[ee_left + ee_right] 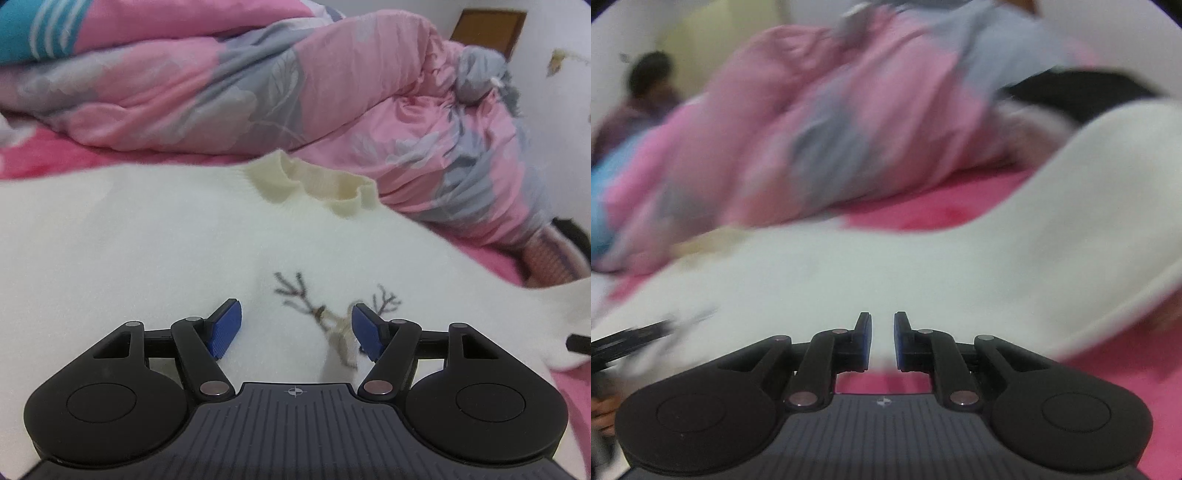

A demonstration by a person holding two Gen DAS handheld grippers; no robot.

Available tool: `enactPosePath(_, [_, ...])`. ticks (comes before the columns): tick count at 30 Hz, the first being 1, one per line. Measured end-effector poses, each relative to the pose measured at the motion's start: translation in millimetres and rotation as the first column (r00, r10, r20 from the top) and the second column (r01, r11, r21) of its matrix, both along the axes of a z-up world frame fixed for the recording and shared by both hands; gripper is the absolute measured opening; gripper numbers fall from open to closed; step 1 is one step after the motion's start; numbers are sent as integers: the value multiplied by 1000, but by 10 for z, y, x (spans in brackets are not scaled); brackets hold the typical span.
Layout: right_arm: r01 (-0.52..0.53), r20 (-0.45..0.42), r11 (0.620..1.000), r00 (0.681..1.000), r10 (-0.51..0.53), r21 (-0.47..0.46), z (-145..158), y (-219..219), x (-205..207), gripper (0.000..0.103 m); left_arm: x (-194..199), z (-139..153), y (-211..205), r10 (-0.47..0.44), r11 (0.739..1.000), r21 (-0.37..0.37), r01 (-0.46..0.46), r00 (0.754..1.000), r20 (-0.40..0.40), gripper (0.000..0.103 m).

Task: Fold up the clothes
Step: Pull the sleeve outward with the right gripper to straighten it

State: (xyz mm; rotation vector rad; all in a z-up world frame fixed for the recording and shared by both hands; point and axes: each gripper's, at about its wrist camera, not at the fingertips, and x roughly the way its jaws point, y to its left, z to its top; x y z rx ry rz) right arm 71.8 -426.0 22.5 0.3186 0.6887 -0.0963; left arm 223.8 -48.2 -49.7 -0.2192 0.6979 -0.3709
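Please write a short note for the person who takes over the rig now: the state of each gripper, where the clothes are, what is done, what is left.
Left gripper: open, low over the white sweater, near its deer pattern; nothing held.
Right gripper: narrow gap between the jaws, nothing between them; it is at the sweater's near edge.
Sweater: spread on the pink sheet, collar toward the quilt. One sleeve lies stretched out to the right.
Done: the sweater looks laid flat; no fold visible.
Left: fold in the sleeves, then the body.
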Motion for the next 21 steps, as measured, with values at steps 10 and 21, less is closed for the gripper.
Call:
enactPosePath(10, [-177,-43,975,982,184,133,-492,358,-570,12,-1417,140,505,-116,961,240,136,989,-93,67])
enactPosePath(21, [-209,50,969,978,205,130,-74,753,-1194,14,-2358,105,749,-132,948,292,125,991,5,67])
